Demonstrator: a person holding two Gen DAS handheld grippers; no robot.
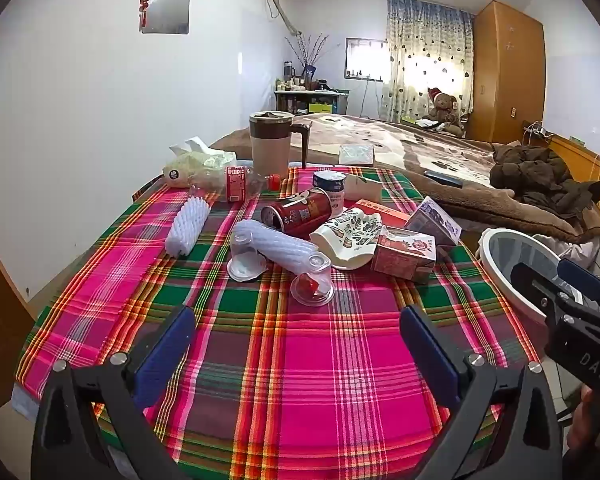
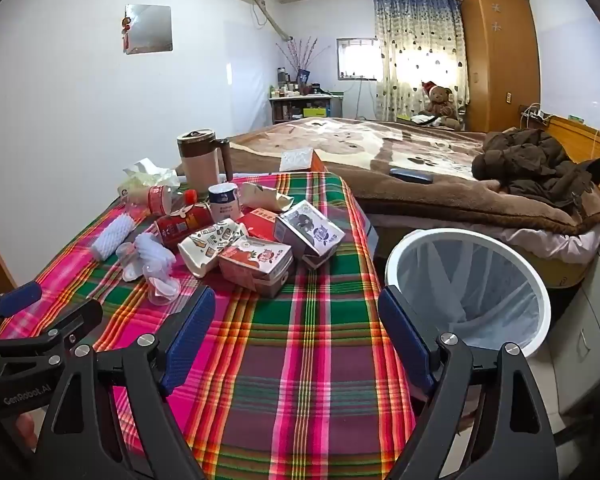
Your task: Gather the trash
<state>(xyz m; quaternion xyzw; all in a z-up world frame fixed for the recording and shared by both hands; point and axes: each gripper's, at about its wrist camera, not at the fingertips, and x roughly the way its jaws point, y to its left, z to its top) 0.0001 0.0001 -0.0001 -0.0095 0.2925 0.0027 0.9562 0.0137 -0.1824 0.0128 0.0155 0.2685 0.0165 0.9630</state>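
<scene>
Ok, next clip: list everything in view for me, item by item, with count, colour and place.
tablecloth: 1, pink-green plaid, covers table
drink can: 1, red, lying mid-table
crushed paper cup: 1, white patterned, beside can
cartons: 2 at least, red and grey, right of pile
foam sleeves: 2, white, left of pile
clear plastic cups: 2, nearest edge of pile
bottle: 1, clear with red label, lying at back
mug: 1, brown-beige, far edge
bin: 1, white with clear liner, on floor right of table
bed: 1, brown blanket, behind
left gripper: open, over cloth
right gripper: open, over cloth
</scene>
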